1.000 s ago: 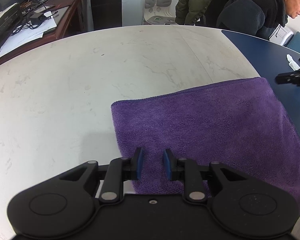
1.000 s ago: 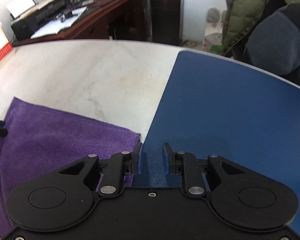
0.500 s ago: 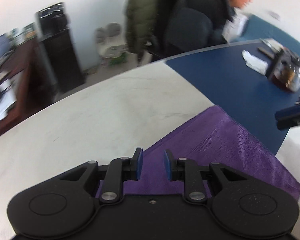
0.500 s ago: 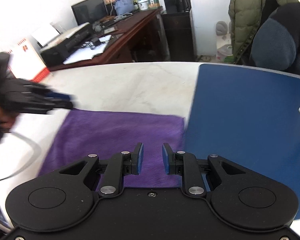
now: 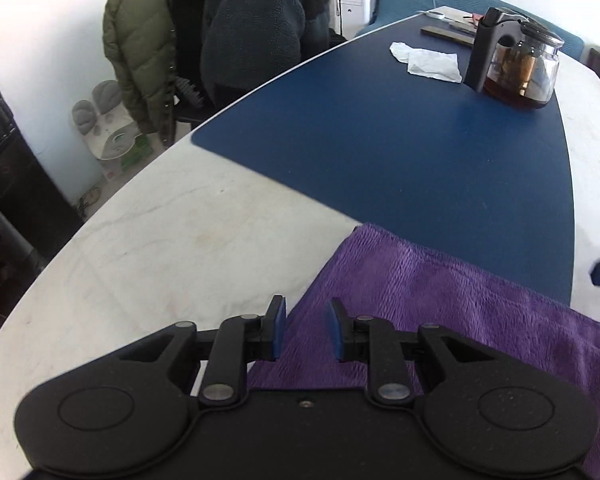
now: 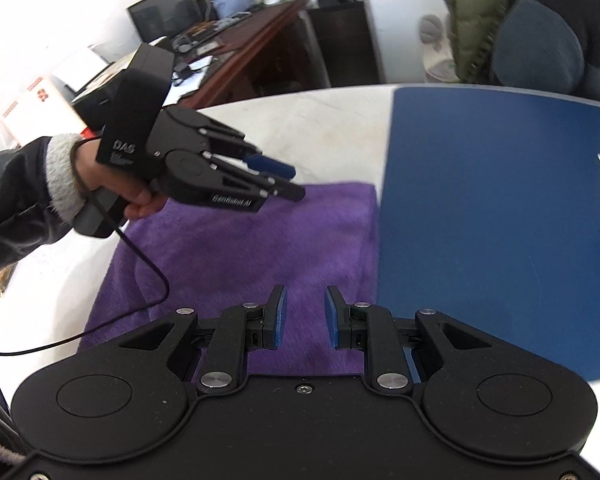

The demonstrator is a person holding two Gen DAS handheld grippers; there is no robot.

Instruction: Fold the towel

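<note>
Blue mat (image 5: 400, 152) beside purple towel (image 6: 260, 248)

My view: blue mat (image 5: 400, 152) on white marble table (image 5: 180, 240); glass teapot (image 5: 516, 64) on mat, crumpled tissue (image 5: 428, 60) just beside; green jacket (image 5: 140, 40) behind table.

Both views are bright with soft, even daylight and no hard shadows. The white wall (image 5: 40, 32) at ten o'clock in the left view is nearly washed out, and the pale table (image 5: 160, 240) gives a mild sheen. Fisheye bending curves the table edge and darkens the corners. In the right view the room at twelve o'clock is smeared by motion blur, as is the green jacket (image 6: 472, 12). The teapot (image 5: 520, 68) at one o'clock stays sharp, glinting faintly.
</note>
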